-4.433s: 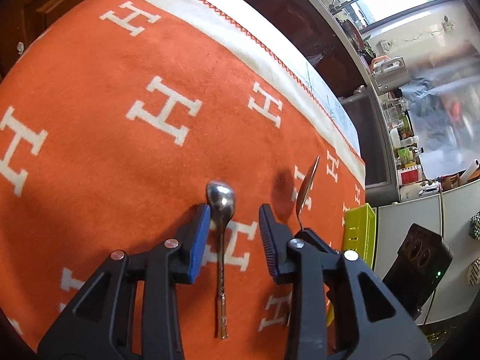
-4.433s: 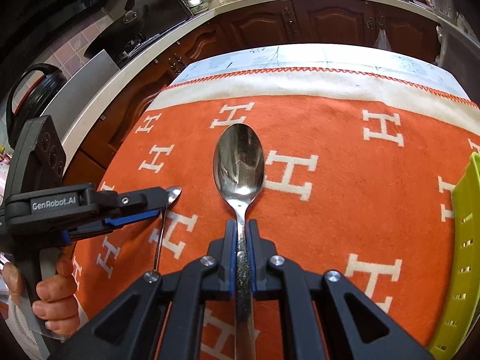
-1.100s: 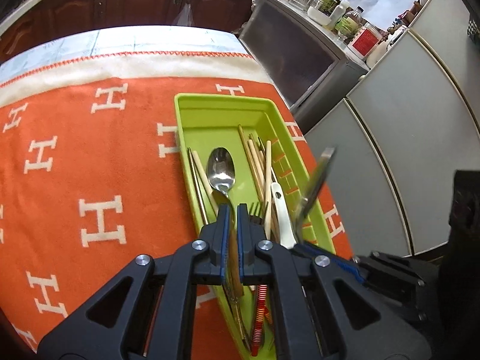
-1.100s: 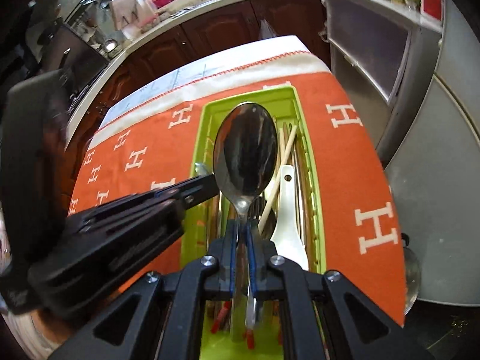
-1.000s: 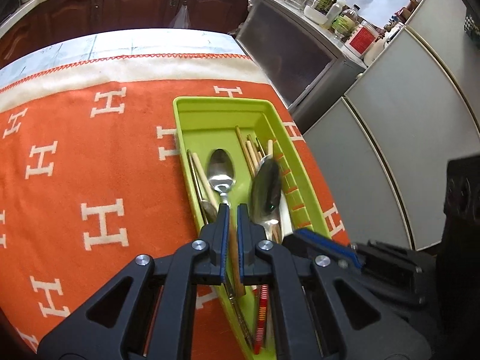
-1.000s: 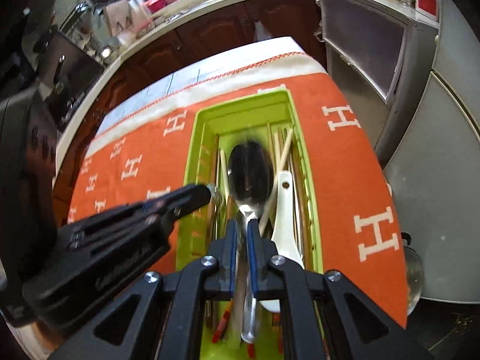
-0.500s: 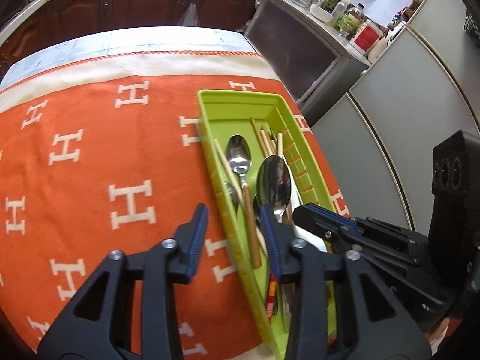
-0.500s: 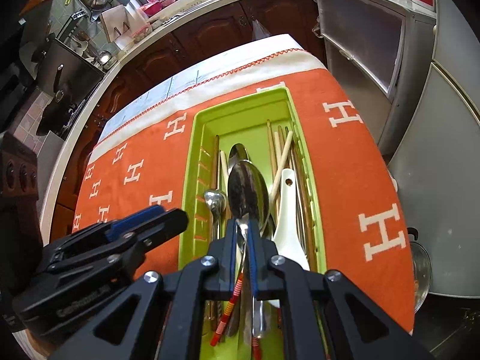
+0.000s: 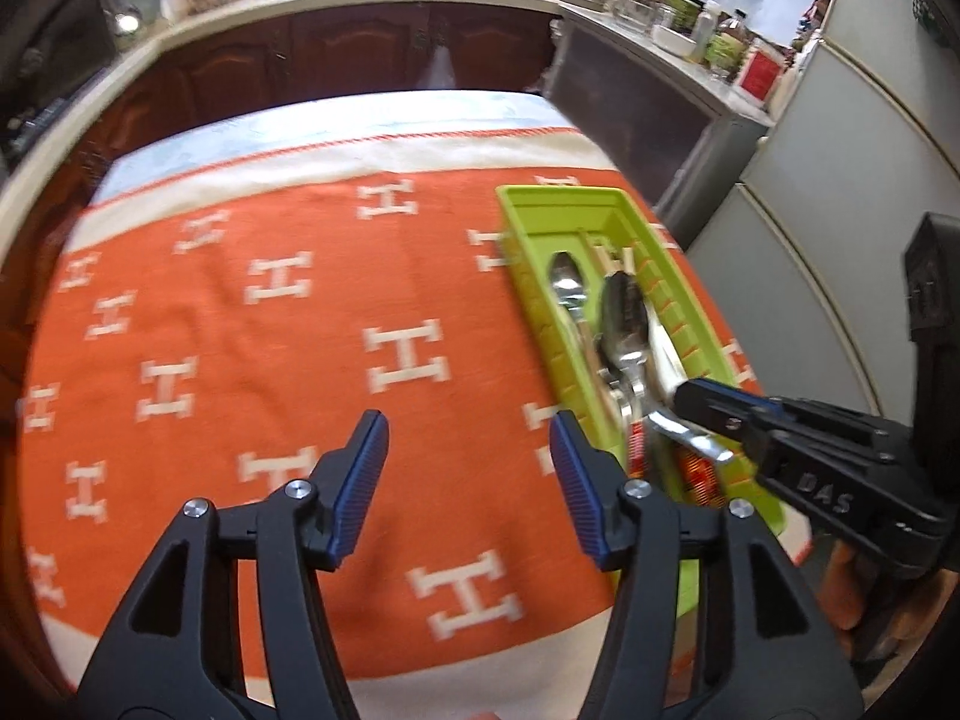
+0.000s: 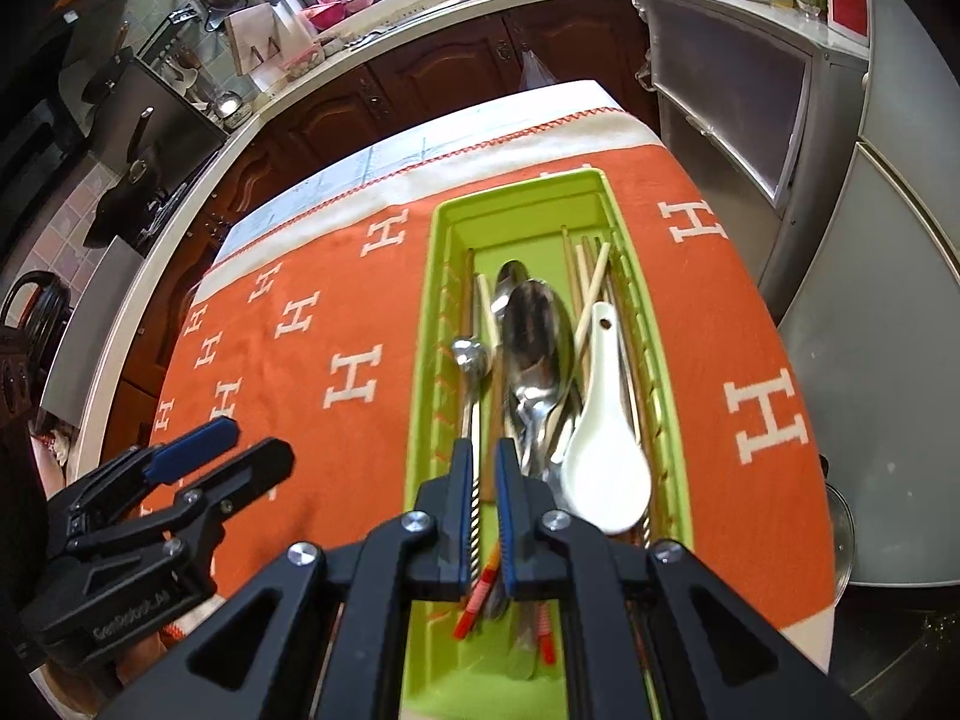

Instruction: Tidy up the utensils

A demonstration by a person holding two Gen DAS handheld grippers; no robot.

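With the spoons lying in the green tray (image 10: 630, 276), the left claw (image 9: 468, 480) is opening empty beside it; the right claw (image 10: 483, 516) is hovering nearly closed, apparently empty.

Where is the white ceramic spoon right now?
In the right wrist view, the white ceramic spoon lies in the green tray, right of the large metal spoon.

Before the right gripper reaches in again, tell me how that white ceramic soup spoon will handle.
The white soup spoon looks glazed and glossy, so probably slippery between pads. It seems thick and rigid, likely breakable if dropped. It rests on chopsticks in the green tray, so it may rock when nudged.
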